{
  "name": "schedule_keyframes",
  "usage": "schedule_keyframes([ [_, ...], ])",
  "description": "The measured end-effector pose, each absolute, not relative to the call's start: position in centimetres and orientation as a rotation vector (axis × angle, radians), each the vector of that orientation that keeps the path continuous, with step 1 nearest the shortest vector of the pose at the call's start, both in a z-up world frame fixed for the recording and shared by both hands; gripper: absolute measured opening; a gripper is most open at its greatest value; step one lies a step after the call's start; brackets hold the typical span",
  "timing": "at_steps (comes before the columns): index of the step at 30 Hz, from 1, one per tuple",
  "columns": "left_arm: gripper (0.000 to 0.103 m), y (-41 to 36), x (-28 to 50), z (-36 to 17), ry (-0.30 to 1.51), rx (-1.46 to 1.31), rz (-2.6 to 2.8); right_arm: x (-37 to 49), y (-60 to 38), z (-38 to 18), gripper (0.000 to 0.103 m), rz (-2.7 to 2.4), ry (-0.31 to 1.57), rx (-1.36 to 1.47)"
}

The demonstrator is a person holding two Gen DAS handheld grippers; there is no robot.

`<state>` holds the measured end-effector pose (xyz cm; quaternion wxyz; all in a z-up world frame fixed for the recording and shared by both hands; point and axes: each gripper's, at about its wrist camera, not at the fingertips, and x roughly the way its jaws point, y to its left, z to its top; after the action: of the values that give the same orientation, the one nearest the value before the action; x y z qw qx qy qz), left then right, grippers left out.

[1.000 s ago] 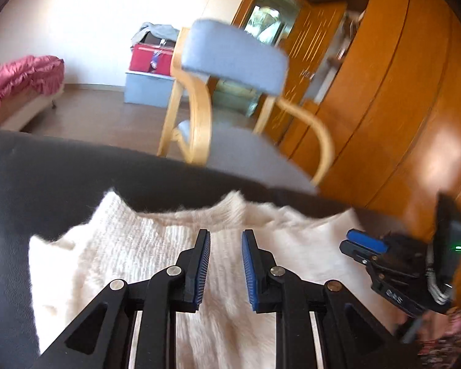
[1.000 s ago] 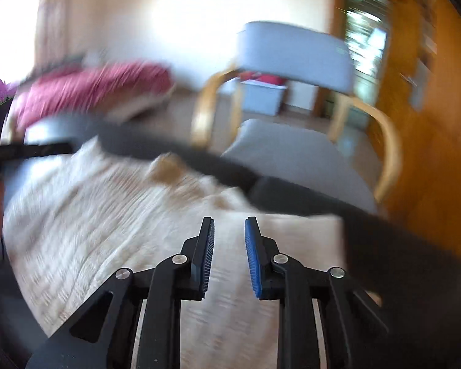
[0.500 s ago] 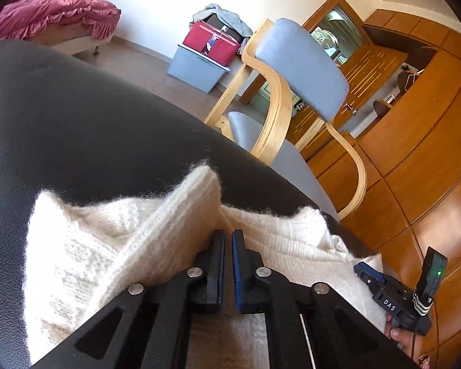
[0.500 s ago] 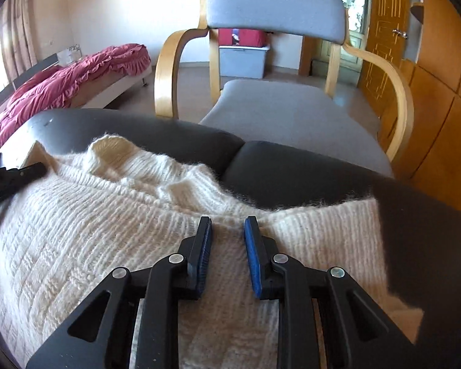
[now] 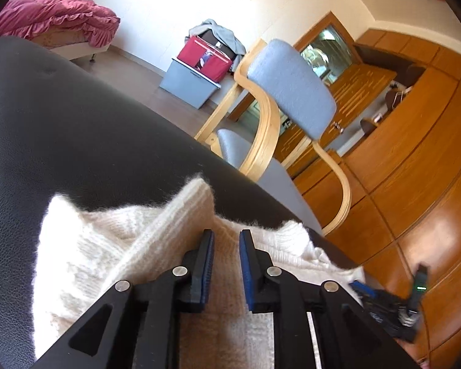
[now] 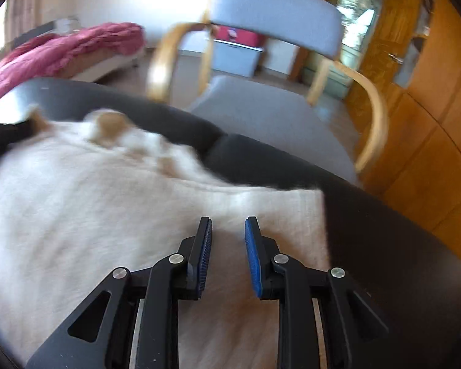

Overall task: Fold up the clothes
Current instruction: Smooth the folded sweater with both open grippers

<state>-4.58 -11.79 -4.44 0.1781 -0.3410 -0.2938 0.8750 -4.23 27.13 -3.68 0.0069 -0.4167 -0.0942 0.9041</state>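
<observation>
A cream knitted sweater (image 5: 113, 246) lies on a black leather surface (image 5: 61, 129). My left gripper (image 5: 226, 236) is open just above it, beside a raised fold of knit (image 5: 181, 209) at its left finger. In the right wrist view, which is blurred, the sweater (image 6: 86, 209) spreads flat. My right gripper (image 6: 228, 226) is open over it, near its far right corner. The right gripper also shows at the lower right of the left wrist view (image 5: 384, 304).
A wooden armchair with grey cushions (image 5: 289, 92) stands just beyond the black surface. Wooden cabinets (image 5: 415, 153) fill the right side. A bed with a red cover (image 5: 55, 18) and a red bag on a grey box (image 5: 199, 67) stand by the far wall.
My left gripper closed on a fold of the sweater half a second ago and has now opened, leaving the fold raised. My right gripper stayed open and shifted over the sweater.
</observation>
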Motion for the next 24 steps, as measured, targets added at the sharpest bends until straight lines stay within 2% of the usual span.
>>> schedule_keyframes([
  [2, 0.016, -12.5, -4.4, -4.5, -0.874, -0.948, 2.476, -5.0, 29.6, -3.9, 0.029, 2.825, -0.075, -1.289],
  [6, 0.017, -13.7, -3.7, -4.3, -0.956, -0.885, 2.485, -4.7, 30.8, -3.9, 0.030, 2.834, 0.038, -1.270],
  [10, 0.021, -14.5, -2.0, -3.1, -0.977, -0.838, 2.547, -4.6, 30.1, -3.9, 0.032, 2.822, -0.024, -1.253],
  [12, 0.021, -13.8, -1.9, -2.5, -0.879, -0.911, 2.576, -4.7, 29.9, -4.0, 0.032, 2.821, -0.036, -1.247],
  [15, 0.021, -12.0, -3.3, -2.5, -0.630, -1.060, 2.652, -4.9, 30.1, -4.1, 0.033, 2.829, -0.005, -1.251],
  [17, 0.020, -11.8, -4.8, -3.2, -0.572, -1.148, 2.680, -5.1, 30.2, -4.1, 0.033, 2.836, 0.019, -1.254],
  [20, 0.014, -12.9, -6.1, -3.9, -0.663, -1.178, 2.690, -5.2, 30.4, -4.2, 0.033, 2.841, 0.048, -1.254],
  [24, 0.013, -13.6, -5.7, -3.7, -0.733, -1.166, 2.673, -5.1, 30.7, -4.2, 0.033, 2.851, 0.089, -1.254],
])
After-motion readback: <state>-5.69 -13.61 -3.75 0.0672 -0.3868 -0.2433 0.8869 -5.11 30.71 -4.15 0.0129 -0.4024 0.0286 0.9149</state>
